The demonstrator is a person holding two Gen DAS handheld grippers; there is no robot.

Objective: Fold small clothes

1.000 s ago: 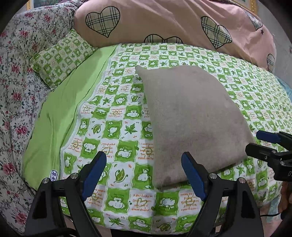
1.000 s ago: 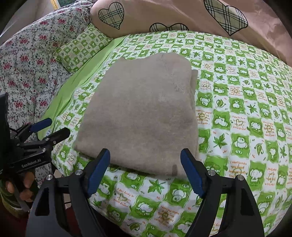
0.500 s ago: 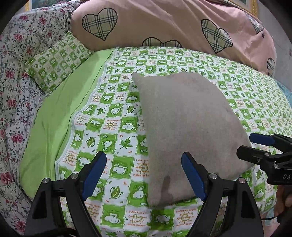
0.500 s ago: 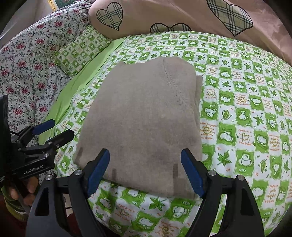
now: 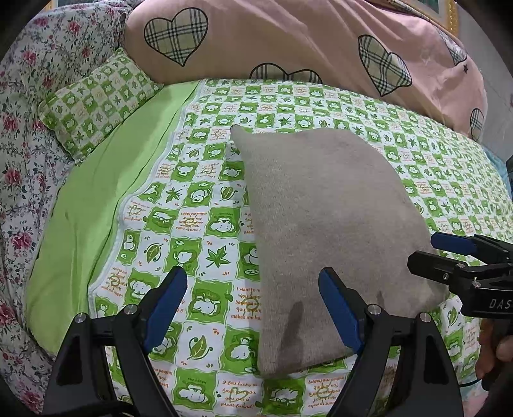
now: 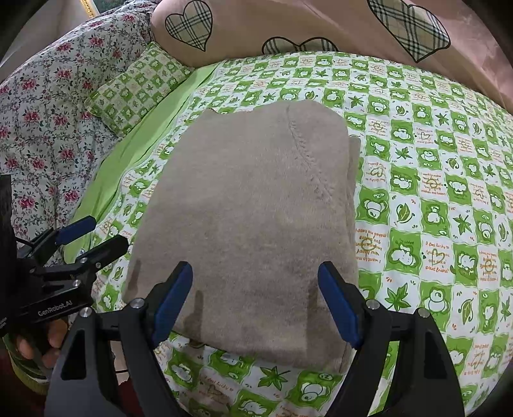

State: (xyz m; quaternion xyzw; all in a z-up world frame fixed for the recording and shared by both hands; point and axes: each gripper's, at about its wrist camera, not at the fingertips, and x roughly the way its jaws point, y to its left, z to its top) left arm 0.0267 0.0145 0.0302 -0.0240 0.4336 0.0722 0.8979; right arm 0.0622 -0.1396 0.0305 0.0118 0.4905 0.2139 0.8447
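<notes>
Beige folded garment (image 5: 323,243) looms larger than a second ago; my left gripper (image 5: 253,308) and right gripper (image 6: 255,301) gape wide, empty. Seam at twelve o'clock shows only in right view.

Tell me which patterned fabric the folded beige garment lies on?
The green-and-white checked sheet, not the pink heart quilt or floral cover further back.

Green checked bedsheet (image 5: 205,199); pink heart-print duvet (image 5: 288,41); floral quilt (image 5: 29,106) beside.
</notes>
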